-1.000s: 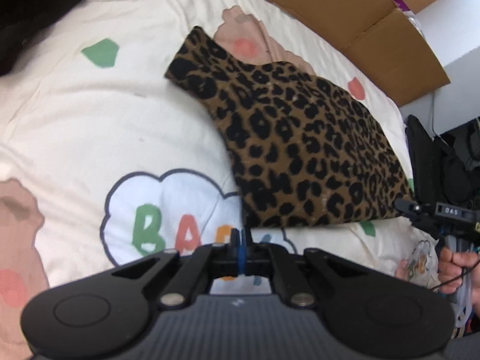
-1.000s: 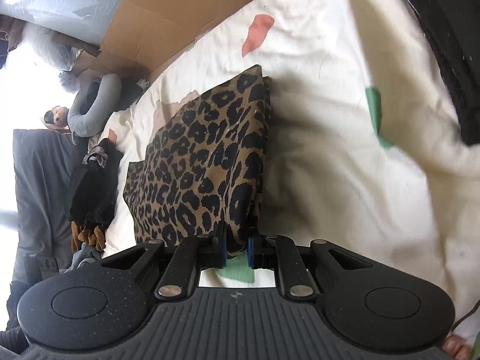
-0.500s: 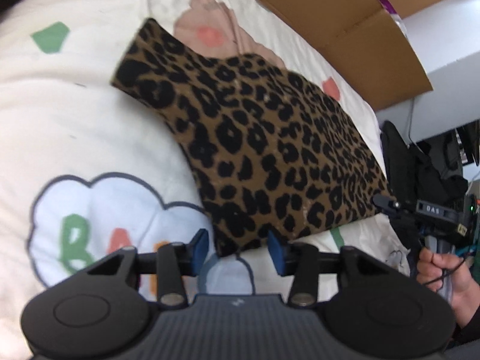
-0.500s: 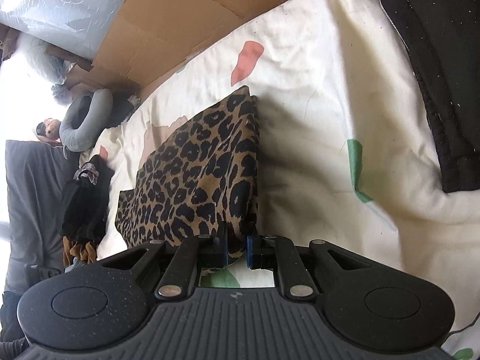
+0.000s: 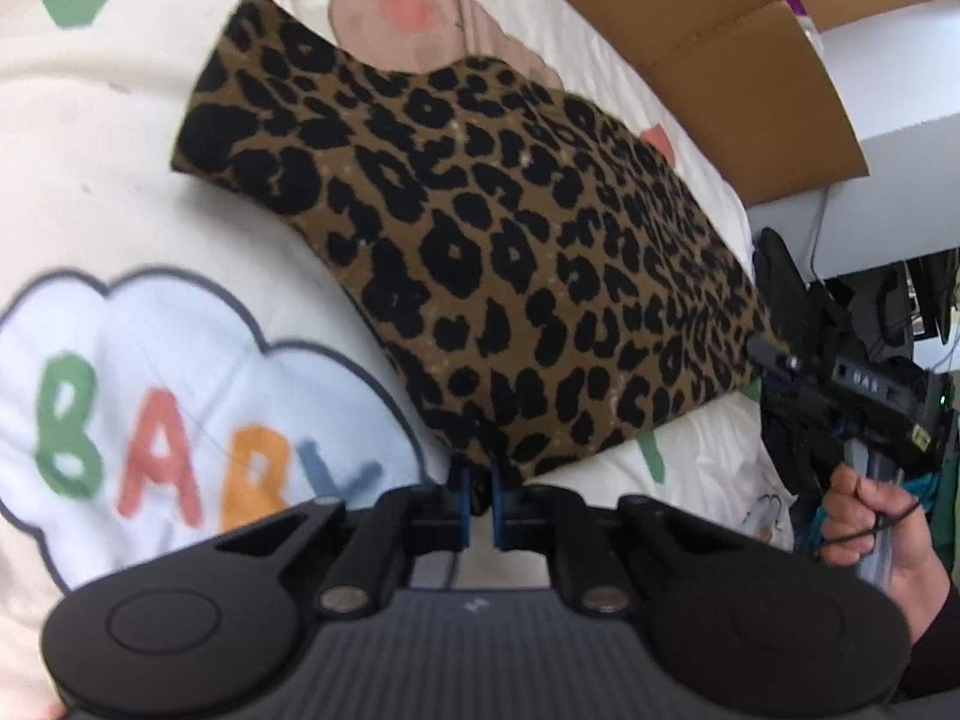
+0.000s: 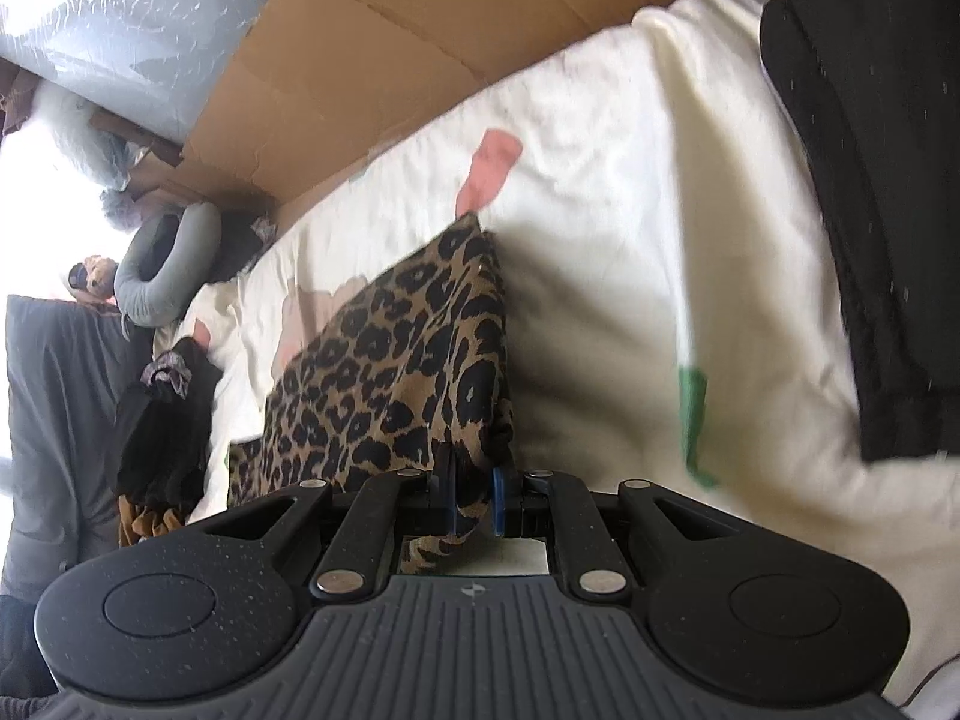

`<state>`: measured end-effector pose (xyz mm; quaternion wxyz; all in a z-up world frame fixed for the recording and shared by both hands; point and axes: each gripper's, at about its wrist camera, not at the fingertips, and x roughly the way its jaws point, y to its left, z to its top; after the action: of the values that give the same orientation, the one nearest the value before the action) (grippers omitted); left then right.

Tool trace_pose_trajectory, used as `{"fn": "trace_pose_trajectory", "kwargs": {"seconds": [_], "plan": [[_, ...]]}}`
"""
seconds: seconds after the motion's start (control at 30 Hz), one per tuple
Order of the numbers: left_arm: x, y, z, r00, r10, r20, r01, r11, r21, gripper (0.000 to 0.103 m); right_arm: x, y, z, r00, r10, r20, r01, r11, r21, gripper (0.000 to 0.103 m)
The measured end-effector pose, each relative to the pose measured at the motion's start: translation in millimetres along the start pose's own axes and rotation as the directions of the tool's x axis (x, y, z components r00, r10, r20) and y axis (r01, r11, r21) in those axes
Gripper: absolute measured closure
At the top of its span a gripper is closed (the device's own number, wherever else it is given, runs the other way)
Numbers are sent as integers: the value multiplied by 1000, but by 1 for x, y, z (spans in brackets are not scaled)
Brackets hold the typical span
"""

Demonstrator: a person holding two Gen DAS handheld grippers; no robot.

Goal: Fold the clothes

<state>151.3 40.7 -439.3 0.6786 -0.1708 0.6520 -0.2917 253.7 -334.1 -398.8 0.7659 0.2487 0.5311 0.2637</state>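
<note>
Now my left gripper (image 5: 478,501), at the bottom centre of its frame, pinches the near corner of the folded leopard-print garment (image 5: 480,258), which spreads across a cream blanket (image 5: 120,180). My right gripper (image 6: 472,501) clamps another corner low in its own frame.

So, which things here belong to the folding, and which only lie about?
In the job:
- leopard cloth
- left gripper, shut on its corner
- right gripper, shut on its edge

Lying about:
- bedsheet
- cardboard
- black garment
- grey neck pillow
</note>
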Motion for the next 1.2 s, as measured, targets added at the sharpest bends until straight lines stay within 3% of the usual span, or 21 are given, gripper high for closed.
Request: {"fn": "trace_pose_trajectory", "kwargs": {"seconds": [0.5, 0.8, 1.2], "plan": [[21, -40, -12, 988, 14, -155, -11, 1000, 21, 98, -6, 12, 49, 997, -39, 73, 44, 997, -59, 94], [32, -60, -17, 987, 58, -152, -71, 995, -75, 98, -5, 11, 63, 995, -35, 91, 42, 997, -71, 94], [55, -76, -14, 984, 52, -172, -80, 985, -156, 98, -7, 4, 78, 991, -55, 119, 62, 997, -56, 94]]}}
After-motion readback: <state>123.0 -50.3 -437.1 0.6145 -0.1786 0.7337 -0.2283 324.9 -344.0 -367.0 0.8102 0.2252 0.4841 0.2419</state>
